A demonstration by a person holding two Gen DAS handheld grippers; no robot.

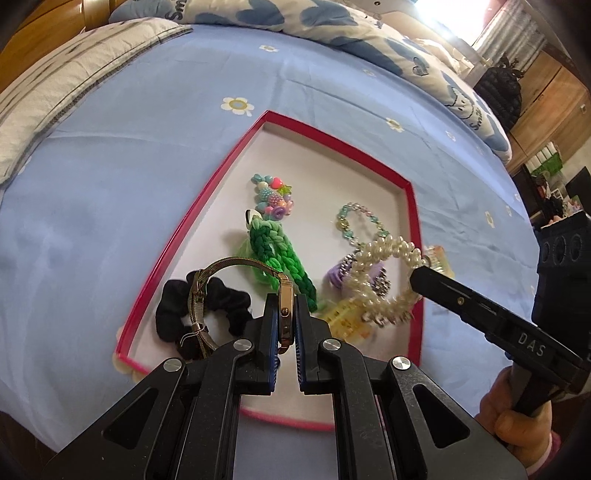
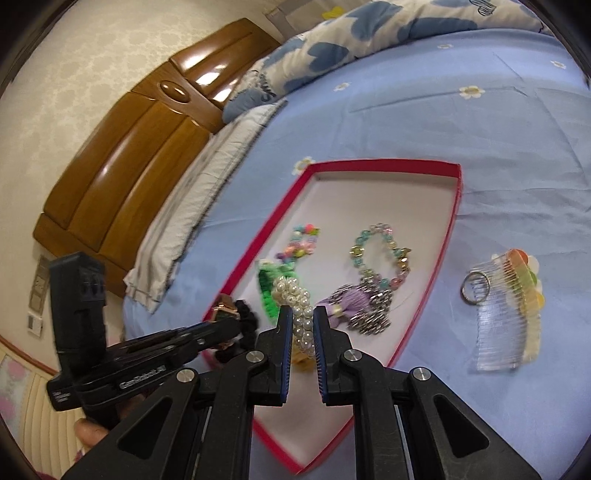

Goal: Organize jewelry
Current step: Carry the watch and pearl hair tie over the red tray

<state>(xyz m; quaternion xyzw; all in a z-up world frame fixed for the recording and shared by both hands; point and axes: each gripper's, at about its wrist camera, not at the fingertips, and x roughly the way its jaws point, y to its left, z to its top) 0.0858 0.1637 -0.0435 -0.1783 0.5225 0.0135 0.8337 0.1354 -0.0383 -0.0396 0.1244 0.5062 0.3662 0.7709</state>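
A red-rimmed tray (image 1: 177, 236) (image 2: 448, 229) lies on the blue bed sheet. My left gripper (image 1: 286, 306) is shut on a gold mesh-band watch (image 1: 236, 266), held over the tray's near left part above a black scrunchie (image 1: 218, 302). My right gripper (image 2: 303, 314) is shut on a pearl bracelet (image 1: 384, 258) (image 2: 295, 295), held over the tray's right side. In the tray lie a green braided charm (image 1: 284, 251), a colourful bead charm (image 1: 273, 195), a pastel bead bracelet (image 2: 380, 251), a purple clip (image 2: 351, 306) and a yellow clip (image 1: 347, 321).
A clear hair comb with coloured flowers (image 2: 506, 314) and a metal ring (image 2: 474, 288) lie on the sheet right of the tray. Pillows (image 1: 74, 74) and a quilt (image 1: 332, 26) lie at the far edge. A wooden headboard (image 2: 140, 140) stands behind.
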